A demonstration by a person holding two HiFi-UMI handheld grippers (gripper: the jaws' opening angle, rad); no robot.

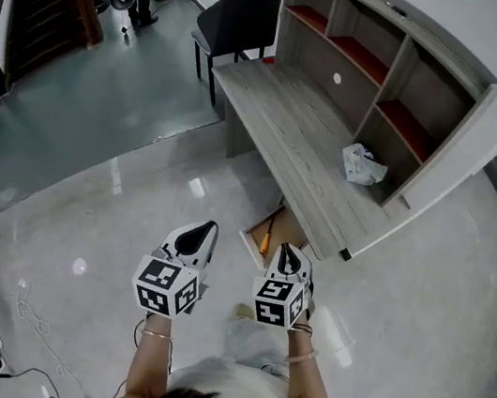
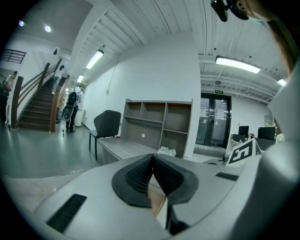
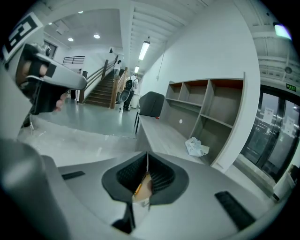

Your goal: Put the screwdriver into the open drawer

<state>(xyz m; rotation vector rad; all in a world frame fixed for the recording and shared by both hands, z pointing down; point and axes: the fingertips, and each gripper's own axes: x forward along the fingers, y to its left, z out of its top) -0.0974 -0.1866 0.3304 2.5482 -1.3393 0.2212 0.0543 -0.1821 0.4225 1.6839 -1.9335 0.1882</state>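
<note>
A wooden drawer stands pulled out from under the grey desk. A screwdriver with an orange-yellow handle lies inside it along its left side. In the right gripper view the screwdriver and the drawer's floor show through the gap below the jaws. My right gripper hangs just in front of the drawer, shut and holding nothing; its tips meet. My left gripper is beside it to the left over the floor, also shut and holding nothing, tips together.
A crumpled white bag lies on the desk by the shelf unit. A black chair stands at the desk's far end. Cables trail over the floor at the lower left. A staircase and people stand far off.
</note>
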